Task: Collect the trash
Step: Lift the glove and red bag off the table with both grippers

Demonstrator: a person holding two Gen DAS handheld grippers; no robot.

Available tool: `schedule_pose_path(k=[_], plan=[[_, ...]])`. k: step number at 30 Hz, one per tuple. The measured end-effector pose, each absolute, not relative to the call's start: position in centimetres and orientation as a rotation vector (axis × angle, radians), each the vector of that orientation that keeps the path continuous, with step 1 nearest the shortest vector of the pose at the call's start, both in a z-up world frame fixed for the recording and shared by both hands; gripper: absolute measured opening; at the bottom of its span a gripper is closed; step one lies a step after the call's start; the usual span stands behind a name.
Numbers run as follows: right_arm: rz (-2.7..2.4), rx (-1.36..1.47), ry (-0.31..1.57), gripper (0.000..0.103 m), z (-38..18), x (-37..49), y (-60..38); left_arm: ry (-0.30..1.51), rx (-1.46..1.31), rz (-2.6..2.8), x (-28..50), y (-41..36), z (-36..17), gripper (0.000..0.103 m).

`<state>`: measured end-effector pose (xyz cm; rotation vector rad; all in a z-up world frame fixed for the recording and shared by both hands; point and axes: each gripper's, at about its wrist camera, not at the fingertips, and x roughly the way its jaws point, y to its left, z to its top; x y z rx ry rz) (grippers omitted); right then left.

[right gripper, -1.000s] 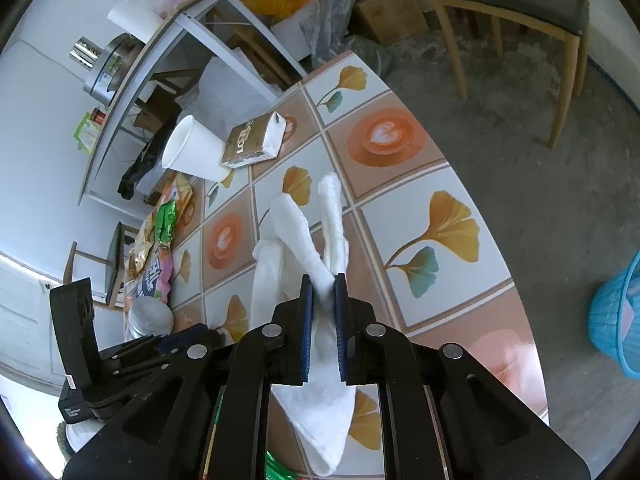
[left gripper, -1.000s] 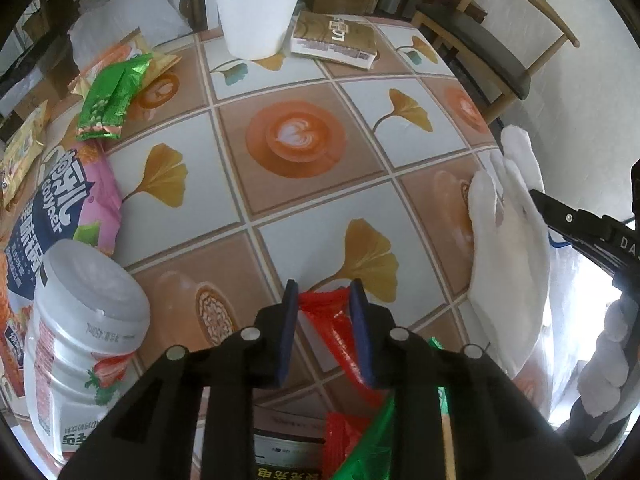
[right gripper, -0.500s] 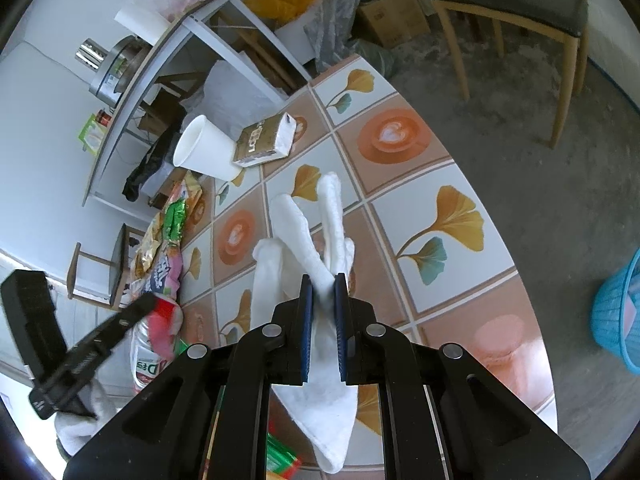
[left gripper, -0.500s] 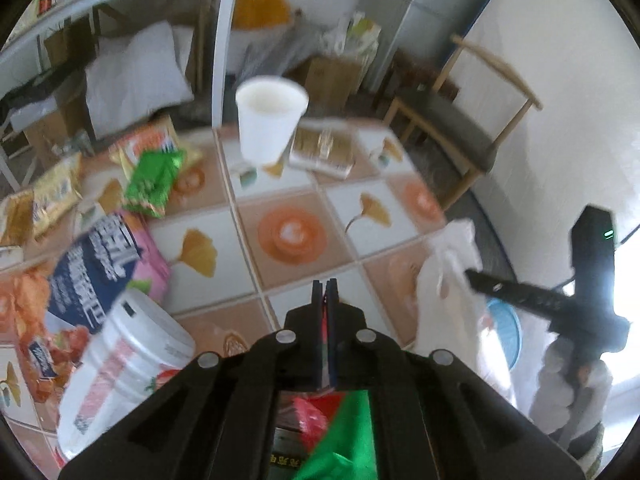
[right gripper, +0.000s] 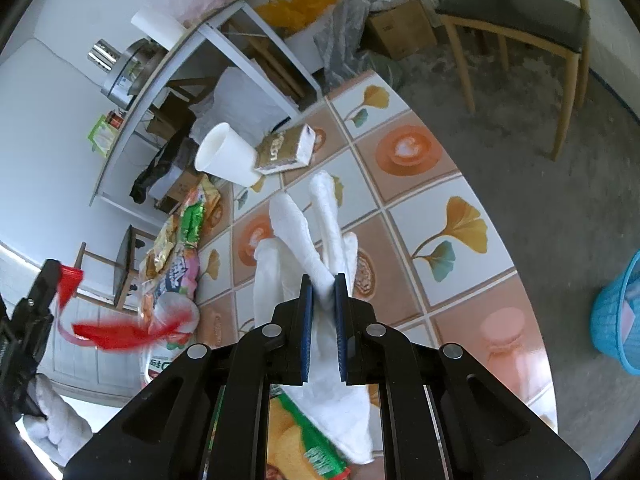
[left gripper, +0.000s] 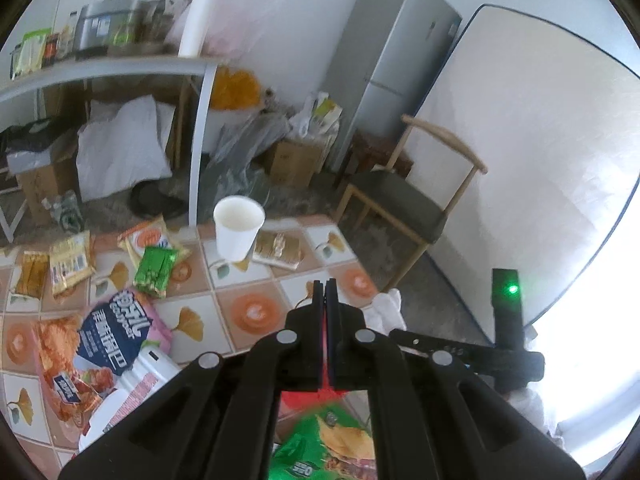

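Closest to me, my left gripper (left gripper: 325,286) is pinched fully together on a red wrapper (right gripper: 120,330), a thin sliver of red showing between the pads in the left wrist view; from the right wrist view the wrapper hangs clear of the table (right gripper: 452,216), trailing as a long limp strip below the left tongs. My right gripper (right gripper: 323,280) is clamped narrow on the handles of a white plastic bag (right gripper: 304,240), whose body drapes down under the fingers while its two handle loops stick up and away over the table. What I judge matters for the next move: the bag sits to the right of the wrapper, so the left hand is the one that has to travel across, and the wrapper's long axis hangs downward, which should suit dropping it in from above. I can't tell whether the bag's mouth is open. Beneath both tools lies a green snack packet (left gripper: 332,448). Farther out sit a paper cup (left gripper: 238,228), a small carton (left gripper: 278,248) and more wrappers (left gripper: 154,266).
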<state>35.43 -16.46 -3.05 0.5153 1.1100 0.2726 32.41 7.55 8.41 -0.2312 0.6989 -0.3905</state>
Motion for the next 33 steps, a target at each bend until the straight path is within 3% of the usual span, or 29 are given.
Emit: schedule_pose_path(k=[14,33], plan=[[0.321,0.545,0.989,0.009,2.6,33.2,-18.3,0.562,-0.264,-0.441,27.1,6.0,12.6,0.0],[0.251,0.588,0.915,0.009,6.0,27.3,-23.7,0.532,-0.323,-0.531,22.3,3.1,14.7,0.0]])
